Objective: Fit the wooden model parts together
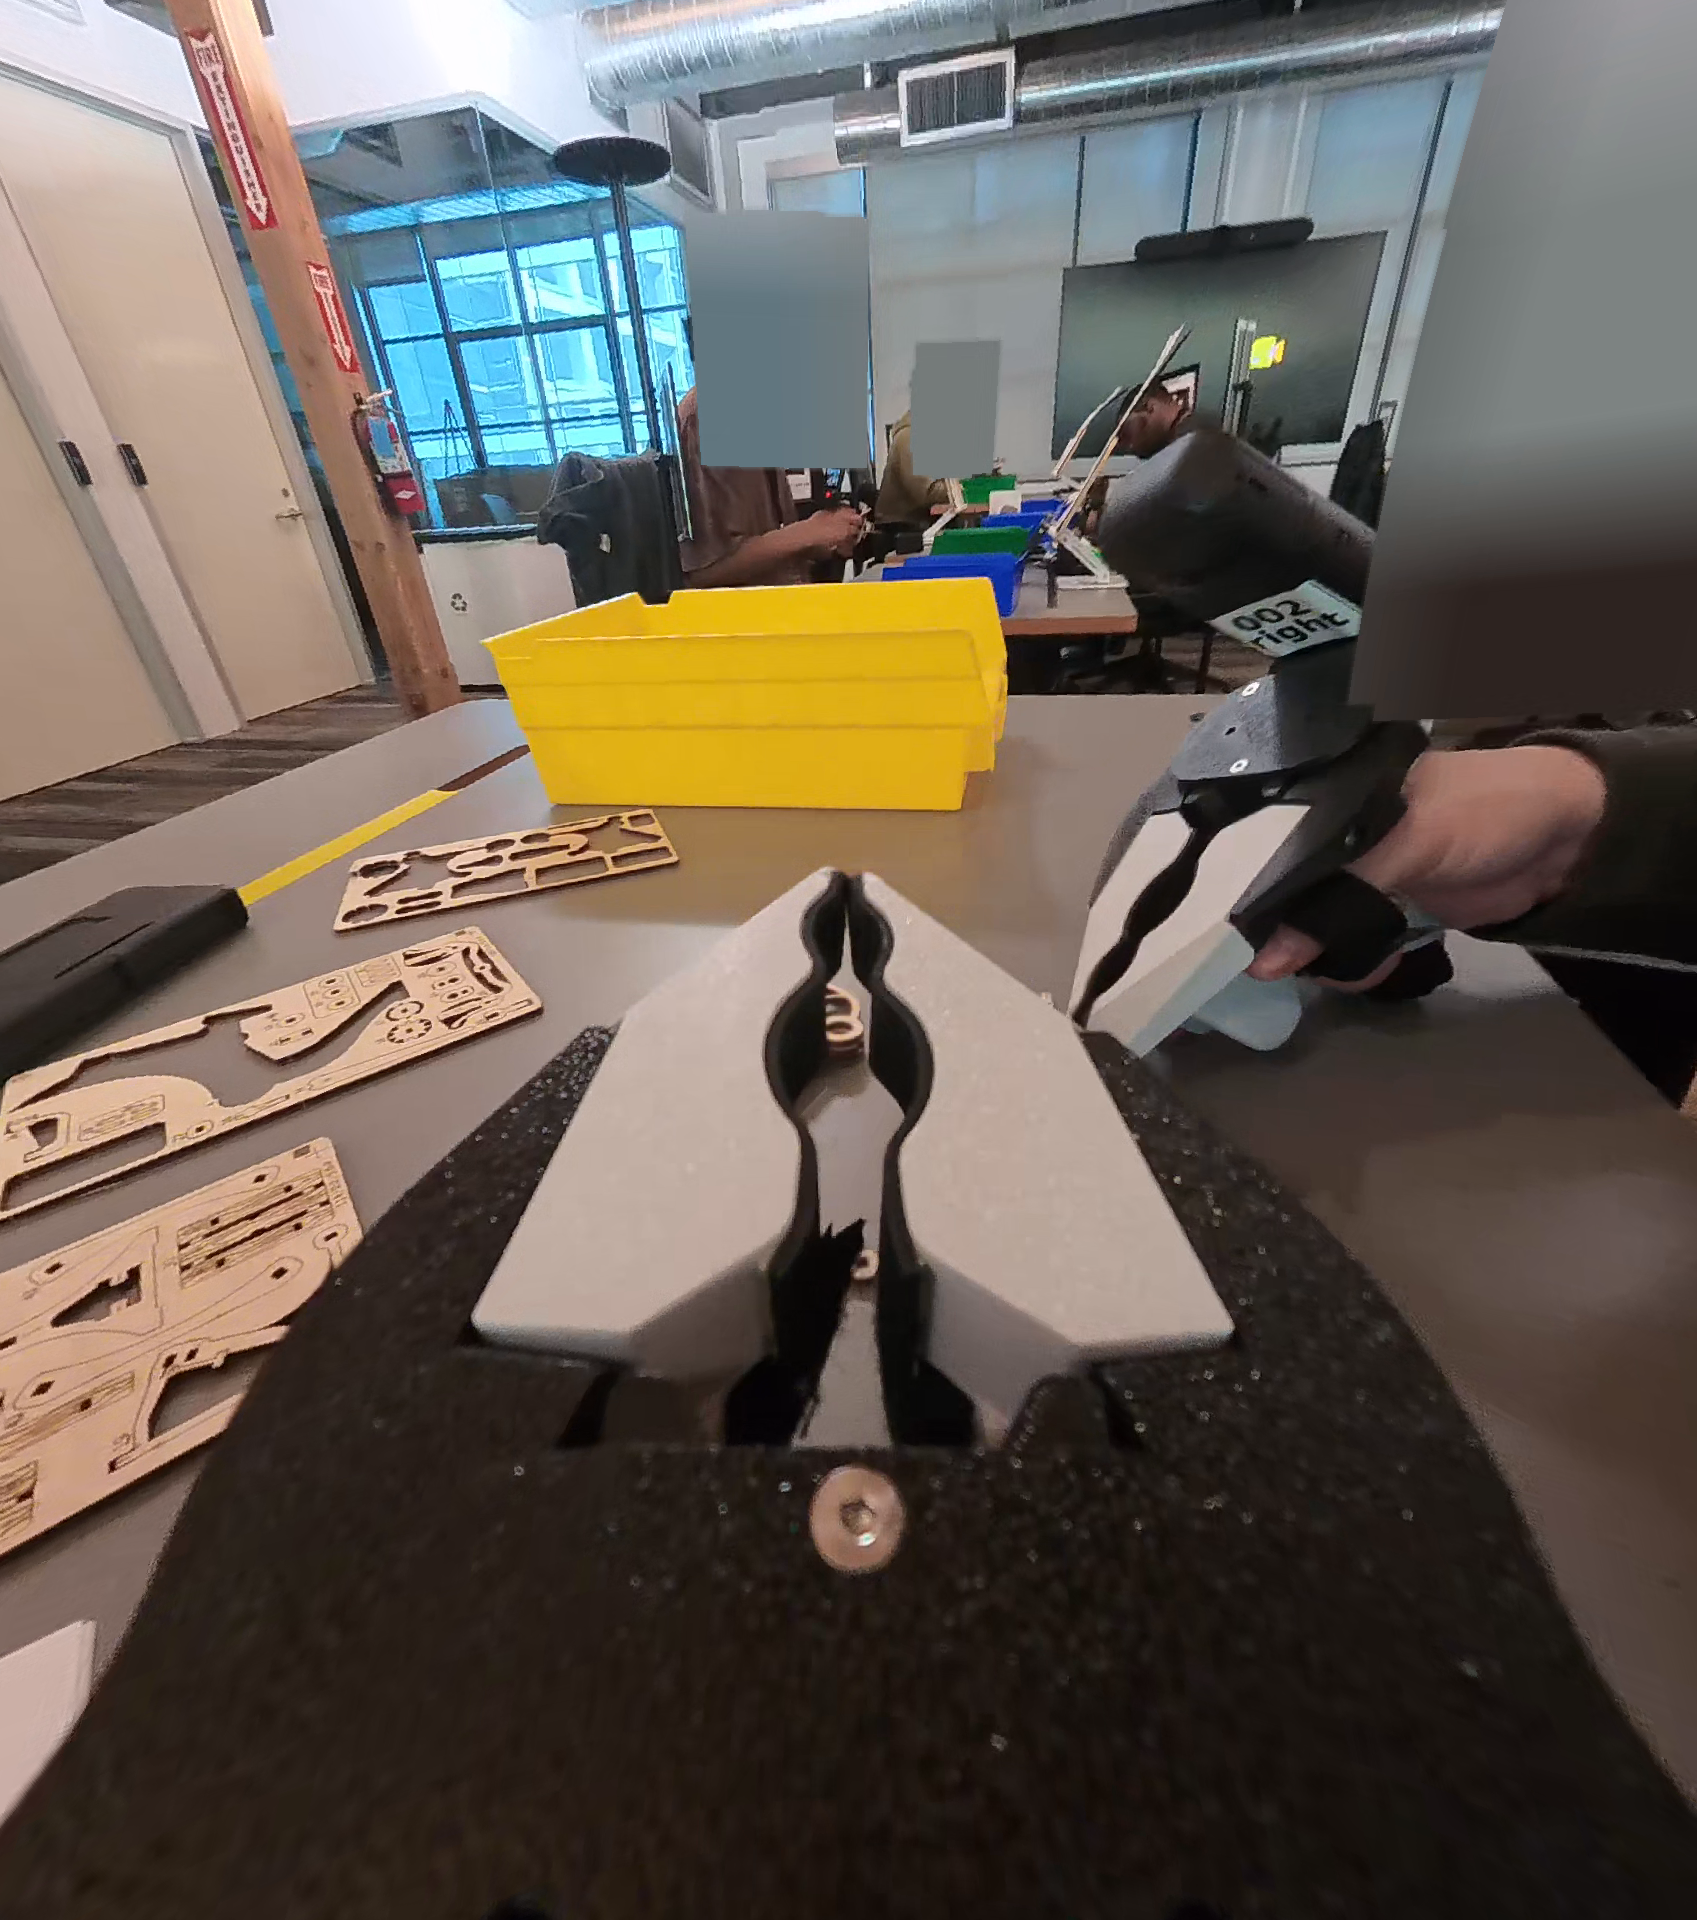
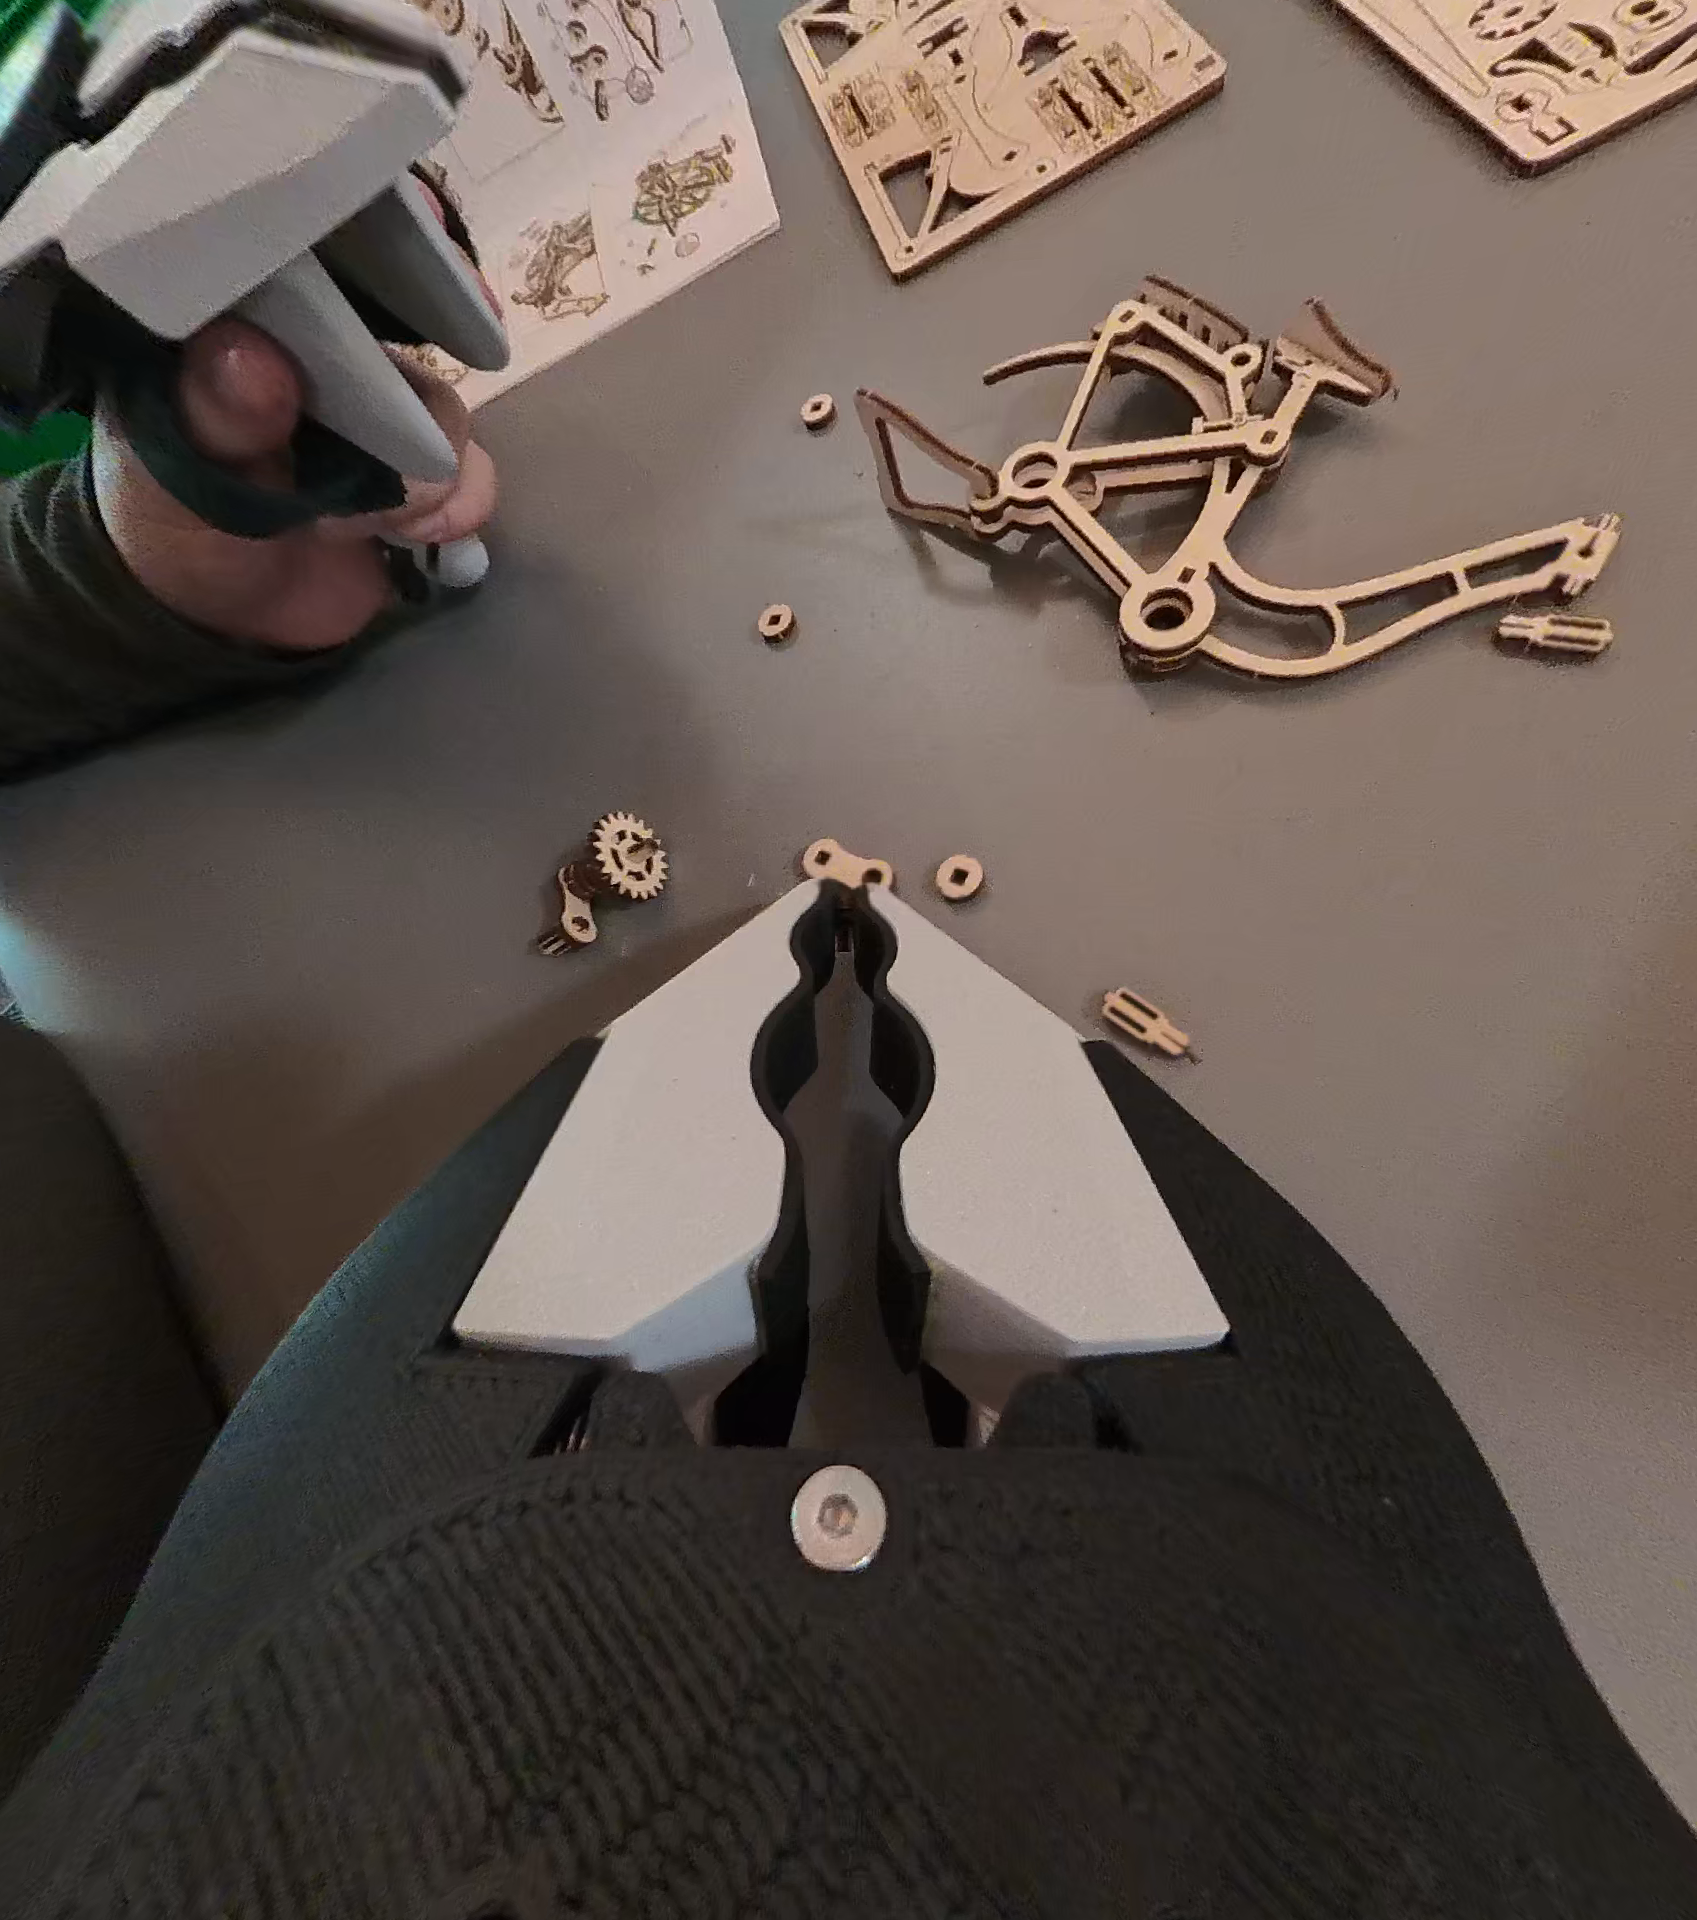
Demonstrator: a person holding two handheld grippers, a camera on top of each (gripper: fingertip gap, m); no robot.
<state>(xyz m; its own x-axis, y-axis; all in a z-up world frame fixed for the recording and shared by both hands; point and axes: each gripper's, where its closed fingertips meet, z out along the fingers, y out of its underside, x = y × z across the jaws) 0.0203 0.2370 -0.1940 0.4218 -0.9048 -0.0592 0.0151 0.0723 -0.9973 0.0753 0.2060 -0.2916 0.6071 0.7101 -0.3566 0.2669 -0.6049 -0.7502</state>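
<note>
The right gripper [image 2: 846, 896], tilted down at a grey table [image 2: 1343, 1039], has its grey fingers drawn together at the tips on a small two-hole wooden link [image 2: 846, 864], which juts out just beyond them. A wooden washer [image 2: 959, 878] lies just right of the link; a toothed gear piece [image 2: 610, 878] lies to its left, and a short slotted pin [image 2: 1146, 1021] sits near the right finger. Farther off on the right rests the partly built wooden model [image 2: 1176, 520], a frame of curved arms and round hubs lying flat, with a second pin [image 2: 1552, 634] beside its near-right end and two more washers [image 2: 774, 623] to its left. Cut-out plywood sheets [image 2: 1000, 125] and a printed instruction sheet [image 2: 615, 156] lie at the far edge.

The left gripper [image 1: 849, 883] is held low over the table with its fingertips closed together; small wooden rings [image 1: 842, 1023] show through the gap behind the tips, though whether they are pinched cannot be told. In this view the right gripper [image 1: 1098, 997] angles down at right, held by a hand [image 1: 1446, 852] in a dark sleeve. Three plywood sheets [image 1: 252, 1049] lie at left beside a black case [image 1: 44, 977], and a yellow bin [image 1: 761, 696] stands at the far side of the table [image 1: 1395, 1195].
</note>
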